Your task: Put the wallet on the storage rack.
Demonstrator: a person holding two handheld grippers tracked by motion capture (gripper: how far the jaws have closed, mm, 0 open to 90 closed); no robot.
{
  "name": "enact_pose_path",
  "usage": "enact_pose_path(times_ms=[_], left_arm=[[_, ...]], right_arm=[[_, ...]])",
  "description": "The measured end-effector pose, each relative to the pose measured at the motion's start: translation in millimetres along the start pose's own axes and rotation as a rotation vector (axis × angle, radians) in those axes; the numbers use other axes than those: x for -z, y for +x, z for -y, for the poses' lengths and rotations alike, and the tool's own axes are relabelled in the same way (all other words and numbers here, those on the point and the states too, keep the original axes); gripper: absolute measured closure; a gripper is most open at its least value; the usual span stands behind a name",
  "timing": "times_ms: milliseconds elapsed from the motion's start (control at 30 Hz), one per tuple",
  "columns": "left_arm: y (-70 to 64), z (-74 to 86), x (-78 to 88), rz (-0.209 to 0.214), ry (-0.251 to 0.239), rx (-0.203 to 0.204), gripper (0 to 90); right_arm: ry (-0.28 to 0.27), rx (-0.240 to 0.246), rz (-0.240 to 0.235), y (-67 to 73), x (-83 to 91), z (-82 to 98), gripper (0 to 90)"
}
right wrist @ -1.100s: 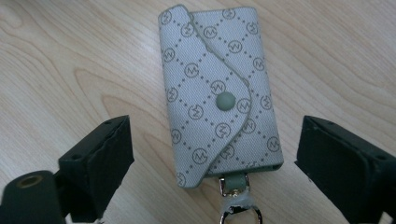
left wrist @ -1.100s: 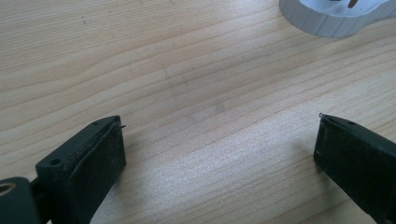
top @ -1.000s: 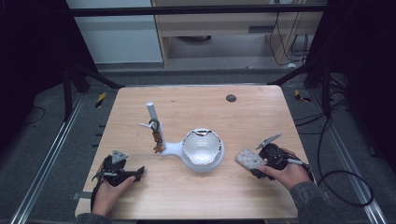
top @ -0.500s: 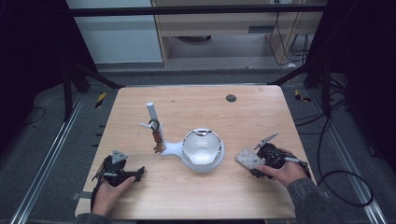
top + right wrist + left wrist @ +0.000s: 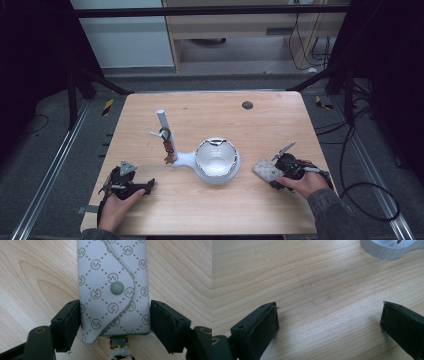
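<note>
Wooden table (image 5: 210, 115) fills the high view: left hand (image 5: 116, 207) rests at 7 o'clock, right hand (image 5: 306, 184) at 4, unmoved. Left gripper (image 5: 329, 320) gapes over bare wood. Right gripper (image 5: 115, 322) has just closed, clamping the pouch (image 5: 113, 287).

The one readable sign is a repeated monogram on the grey pouch (image 5: 113, 287) that lies between the jaws of the right gripper (image 5: 115, 322): a small circle holding a zigzag stroke like an M or W, printed over and over inside a lattice of dotted diamonds across the flap and body. No word, brand name or number can be read there.
</note>
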State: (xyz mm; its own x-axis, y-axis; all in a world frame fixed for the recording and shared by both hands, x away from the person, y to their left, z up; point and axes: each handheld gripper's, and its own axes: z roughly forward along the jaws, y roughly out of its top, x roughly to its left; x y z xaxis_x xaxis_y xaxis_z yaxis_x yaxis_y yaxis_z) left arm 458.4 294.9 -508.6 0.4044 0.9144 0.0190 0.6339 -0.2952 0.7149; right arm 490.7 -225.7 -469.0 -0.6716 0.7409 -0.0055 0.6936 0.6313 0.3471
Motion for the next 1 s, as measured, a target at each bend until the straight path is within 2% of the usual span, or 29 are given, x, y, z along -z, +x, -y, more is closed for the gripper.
enact_pose_path(times_ms=[233, 400, 467, 633, 733, 1000], left_arm=[[0.0, 0.0, 0.0, 0.001, 0.0, -0.002, 1.1], [0.1, 0.0, 0.0, 0.001, 0.001, -0.002, 1.1], [0.1, 0.0, 0.0, 0.001, 0.0, -0.002, 1.1], [0.0, 0.0, 0.0, 0.001, 0.0, -0.002, 1.1], [0.0, 0.0, 0.0, 0.002, 0.0, -0.002, 1.1], [-0.1, 0.1, 0.0, 0.002, 0.0, -0.002, 1.1]], right_arm=[[-0.002, 0.025, -0.005, -0.6, 3.8, -0.1, 31.4], [-0.015, 0.037, 0.005, 1.3, 12.7, 0.1, 31.7], [-0.026, 0.059, 0.011, 2.6, 24.0, -1.6, 31.9], [-0.035, 0.099, 0.034, 6.4, 38.6, -5.7, 32.0], [-0.051, 0.128, 0.048, 13.3, 53.4, -12.5, 32.0], [-0.069, 0.197, 0.07, 27.6, 73.2, -27.6, 32.2]])
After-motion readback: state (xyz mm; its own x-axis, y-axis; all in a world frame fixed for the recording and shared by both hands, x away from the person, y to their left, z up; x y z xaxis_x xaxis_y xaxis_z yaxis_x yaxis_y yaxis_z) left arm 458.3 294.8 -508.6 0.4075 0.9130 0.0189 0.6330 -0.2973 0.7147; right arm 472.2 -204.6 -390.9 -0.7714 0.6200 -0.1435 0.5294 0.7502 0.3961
